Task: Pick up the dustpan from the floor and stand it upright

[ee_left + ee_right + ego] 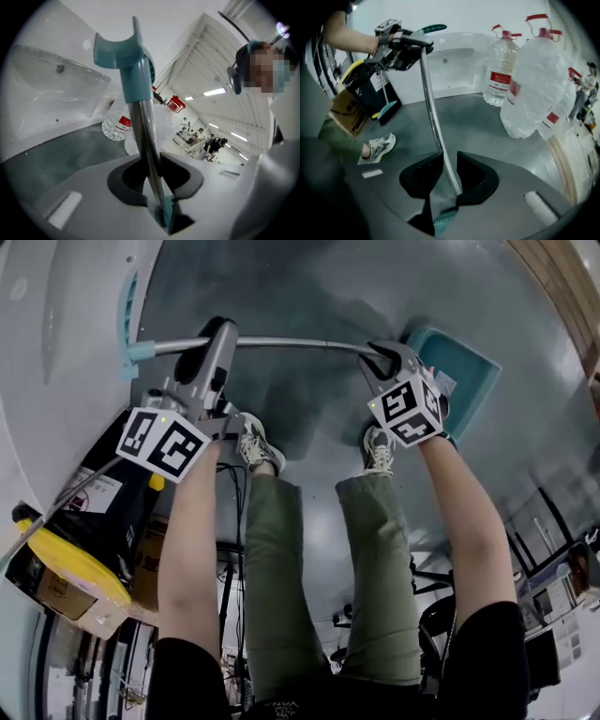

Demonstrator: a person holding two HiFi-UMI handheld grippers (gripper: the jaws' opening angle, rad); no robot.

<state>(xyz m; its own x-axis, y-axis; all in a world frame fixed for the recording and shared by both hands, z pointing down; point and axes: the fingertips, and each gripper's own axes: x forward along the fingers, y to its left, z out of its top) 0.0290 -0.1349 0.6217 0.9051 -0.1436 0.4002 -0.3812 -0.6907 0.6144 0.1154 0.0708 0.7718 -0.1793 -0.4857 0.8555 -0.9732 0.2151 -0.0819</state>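
Note:
The dustpan has a teal pan [459, 371], a long metal handle [291, 343] and a teal grip end [131, 352]. It hangs roughly level above the floor in the head view. My left gripper [223, 341] is shut on the handle close to the teal grip end [124, 56], and the pole [143, 126] runs up between its jaws. My right gripper [380, 354] is shut on the handle at the pan end, where the pole [431, 108] rises from a teal socket [443, 220] between its jaws. The left gripper [412, 44] shows at the pole's far end.
Large water bottles [534, 79] stand on the grey floor to the right, next to a white basin [450, 61]. A cardboard box with a yellow item [66, 568] and a black bin sit at the left. The person's shoes [258, 446] are below the handle.

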